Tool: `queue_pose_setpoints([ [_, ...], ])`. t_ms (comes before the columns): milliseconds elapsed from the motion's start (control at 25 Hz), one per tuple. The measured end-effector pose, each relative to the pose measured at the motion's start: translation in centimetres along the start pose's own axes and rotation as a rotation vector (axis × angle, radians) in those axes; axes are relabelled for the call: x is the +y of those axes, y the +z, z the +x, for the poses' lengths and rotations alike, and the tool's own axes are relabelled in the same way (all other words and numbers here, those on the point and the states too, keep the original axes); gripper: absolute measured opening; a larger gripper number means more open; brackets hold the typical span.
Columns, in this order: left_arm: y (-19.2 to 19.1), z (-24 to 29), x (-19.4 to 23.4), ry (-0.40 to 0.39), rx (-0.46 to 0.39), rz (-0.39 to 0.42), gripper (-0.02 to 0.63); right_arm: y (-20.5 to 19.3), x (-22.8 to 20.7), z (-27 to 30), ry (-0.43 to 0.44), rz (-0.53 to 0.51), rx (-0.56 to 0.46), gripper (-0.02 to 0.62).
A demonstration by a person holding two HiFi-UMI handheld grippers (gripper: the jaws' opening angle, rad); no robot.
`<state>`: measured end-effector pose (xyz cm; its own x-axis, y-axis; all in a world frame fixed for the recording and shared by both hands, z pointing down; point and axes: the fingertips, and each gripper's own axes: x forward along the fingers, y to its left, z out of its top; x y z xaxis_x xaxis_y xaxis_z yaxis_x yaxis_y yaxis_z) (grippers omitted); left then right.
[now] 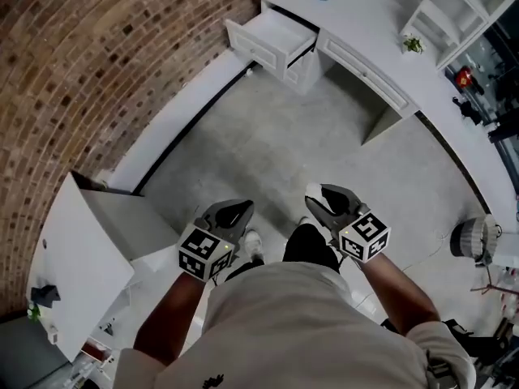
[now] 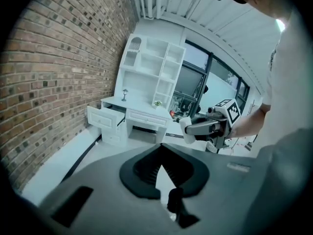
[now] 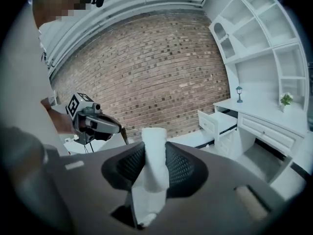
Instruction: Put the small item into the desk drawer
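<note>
- Right gripper view: small white soft-looking roll of cloth or paper (image 3: 155,163), clamped at mid-length in the dark jaws of the right gripper (image 3: 154,143). Carried in the air over the floor, well apart from the drawer.
- Judged light, limp and crushable; not fragile, hardly slippery. Likely to sag or unroll if pinched at one end only. Best taken across the middle of the roll, as now, with modest pressure.
- Lies with its long axis along the jaws: rounded free end poking out past the fingertips, looser end trailing back toward the jaw base. Points forward and slightly down, more at the red brick wall (image 3: 161,67) than squarely at the drawer, which sits off to the right of that line.
- Alongside, not touching: left gripper (image 2: 160,148), jaws drawn together at the tips with nothing between them.
- Farther out, across bare grey concrete floor (image 1: 308,136): open white drawer (image 1: 276,35), pulled out at the end of the white desk (image 1: 365,23) nearest the brick wall. Cavity facing up and, as far as visible, unobstructed.
</note>
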<state>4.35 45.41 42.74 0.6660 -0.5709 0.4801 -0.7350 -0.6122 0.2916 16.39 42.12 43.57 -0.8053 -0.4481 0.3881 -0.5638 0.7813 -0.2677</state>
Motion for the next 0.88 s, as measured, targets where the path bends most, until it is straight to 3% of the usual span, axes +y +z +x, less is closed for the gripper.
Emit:
queue_pose_setpoints([
  [200,0.3,0.5,0.6,-0.039,0.000,-0.024,0.006,0.2,-0.3,0.3,-0.034,0.026,0.026,0.135],
  [520,4.9,4.0,0.7,-0.032,-0.019,0.004,0.006,3.6,-6.4,0.5,-0.047,0.009,-0.012,0.135],
  [880,8.0,8.9,1.2,0.008,-0.024,-0.033,0.006,6.9,-13.5,0.9,-0.011,-0.023,-0.038,0.135],
])
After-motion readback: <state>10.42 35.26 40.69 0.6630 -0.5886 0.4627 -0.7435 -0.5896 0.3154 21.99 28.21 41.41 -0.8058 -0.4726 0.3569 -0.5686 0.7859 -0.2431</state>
